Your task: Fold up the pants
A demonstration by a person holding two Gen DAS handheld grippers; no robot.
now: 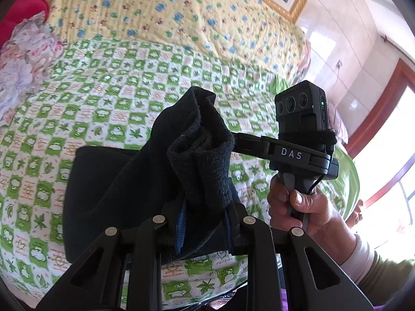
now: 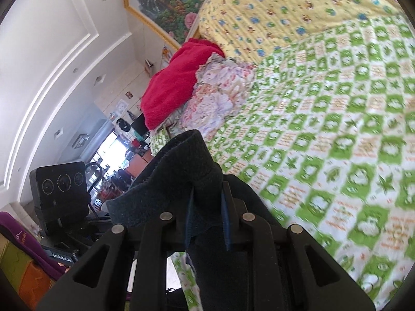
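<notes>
The left gripper (image 1: 202,223) is clamped on a bunched end of the dark pants (image 1: 109,194), and the thick fleecy roll standing up past its fingers is the first risk: a fat, soft wad like that can creep out of the pads if the fabric is tugged sideways. The rest of the pants trails down from that grip onto the green-checked quilt (image 1: 77,98) of the bed, towards its near edge, so a drag could also rumple the part already lying flat.

Further right, the right gripper (image 2: 207,220) is likewise closed on a doubled band of the pants (the waistband or a hem, I cannot tell which). If the two ends come down unevenly, the fold will probably land skewed.

The left gripper tilts steeply down at the bed. In the left wrist view, the person's right hand (image 1: 301,202) wraps the other gripper's handle, pale sleeve behind, holding it closer to level.
</notes>
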